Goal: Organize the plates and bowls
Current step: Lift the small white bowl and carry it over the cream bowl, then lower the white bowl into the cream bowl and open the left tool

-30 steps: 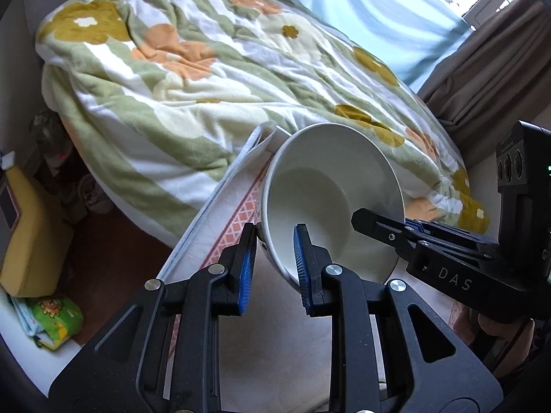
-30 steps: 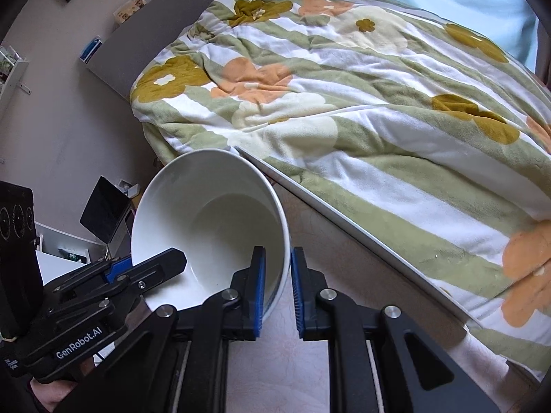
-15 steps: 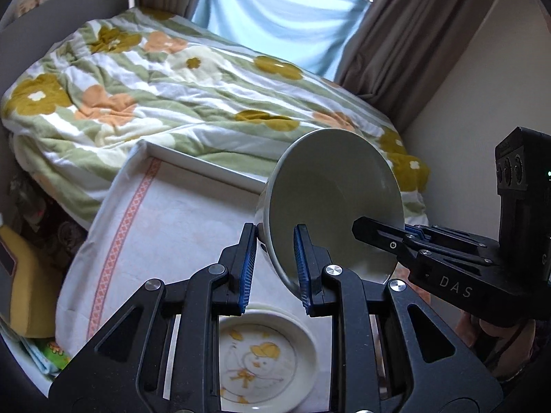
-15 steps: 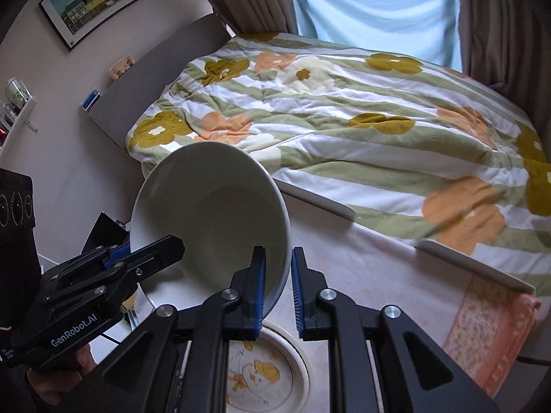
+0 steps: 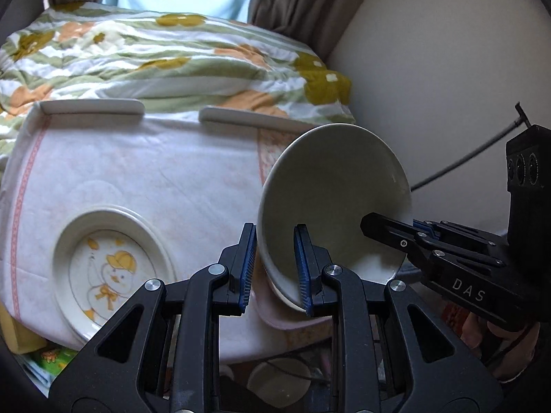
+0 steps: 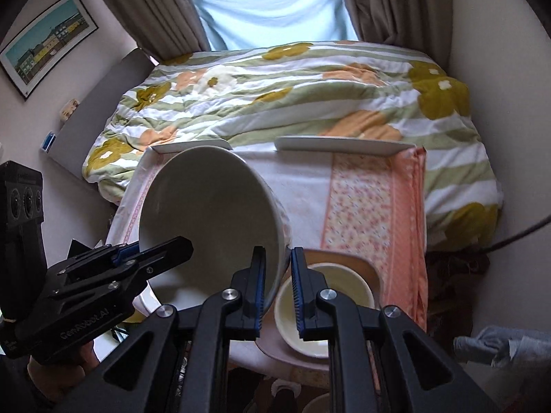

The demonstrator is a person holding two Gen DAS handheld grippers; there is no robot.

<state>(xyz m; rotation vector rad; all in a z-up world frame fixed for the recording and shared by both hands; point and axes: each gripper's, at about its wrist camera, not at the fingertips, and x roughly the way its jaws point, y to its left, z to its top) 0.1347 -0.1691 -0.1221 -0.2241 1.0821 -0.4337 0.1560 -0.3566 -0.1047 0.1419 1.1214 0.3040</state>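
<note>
A large white bowl (image 5: 330,199) hangs tilted above the table, held by its rim from two sides. My left gripper (image 5: 274,241) is shut on the near left part of the rim. In the right wrist view my right gripper (image 6: 278,261) is shut on the opposite side of the same bowl (image 6: 210,213). A plate with a duck drawing (image 5: 110,268) lies on the white tablecloth (image 5: 155,172) at the near left. A smaller cream bowl (image 6: 323,309) sits on a pink mat directly under my right gripper.
The cloth has an orange floral band (image 6: 361,206) along the right side. A bed with a flowered quilt (image 6: 292,96) runs along the table's far edge. A wall (image 5: 430,69) and a dark cable stand close on the right. A person's hand holds each gripper.
Both grippers carried the bowl together from beside the bed to over the table. The duck plate and the small bowl have come into view below. The grip on the rim is unchanged.
</note>
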